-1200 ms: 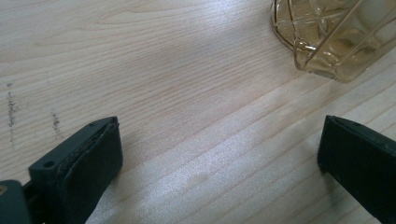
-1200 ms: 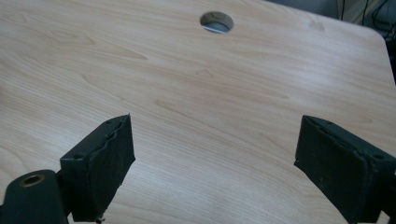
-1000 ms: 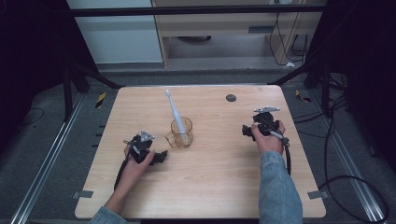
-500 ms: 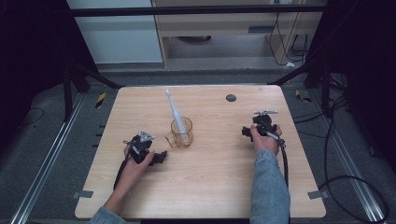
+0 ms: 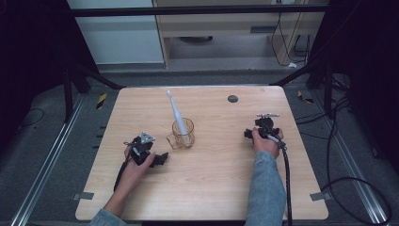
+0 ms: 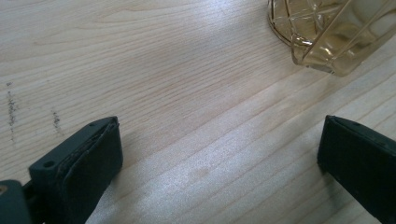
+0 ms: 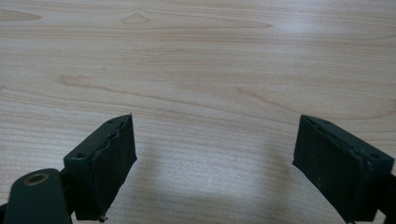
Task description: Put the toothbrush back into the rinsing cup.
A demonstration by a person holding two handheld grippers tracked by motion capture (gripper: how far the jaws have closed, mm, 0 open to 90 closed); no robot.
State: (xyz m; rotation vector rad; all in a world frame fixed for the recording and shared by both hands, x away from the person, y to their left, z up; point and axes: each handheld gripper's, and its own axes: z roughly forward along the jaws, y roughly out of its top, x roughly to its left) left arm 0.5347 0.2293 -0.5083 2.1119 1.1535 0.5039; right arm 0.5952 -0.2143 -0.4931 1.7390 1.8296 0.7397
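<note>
— Lower now, that right gripper [image 5: 263, 132]: it is sitting nearer the near edge of the wooden table [image 5: 211, 197] than a second ago, while the left gripper [image 5: 149, 153] is staying put.

— And from above, the mug?

— The amber glass mug [image 5: 182, 133] is standing mid-table, just right of and beyond the left gripper, well apart from the right one. A white toothbrush [image 5: 177, 113] is leaning in it, head tilting far and left. A small dark disc [image 5: 233, 98] is lying near the far edge.

— What is the left gripper view giving?

— Its jaws are standing wide apart over bare wood, gripping nothing; the mug's base [image 6: 336, 32] is showing at the far right, clear of them.

— The right gripper view?

— Jaws are gaping there too, nothing between them, just wood grain.
</note>
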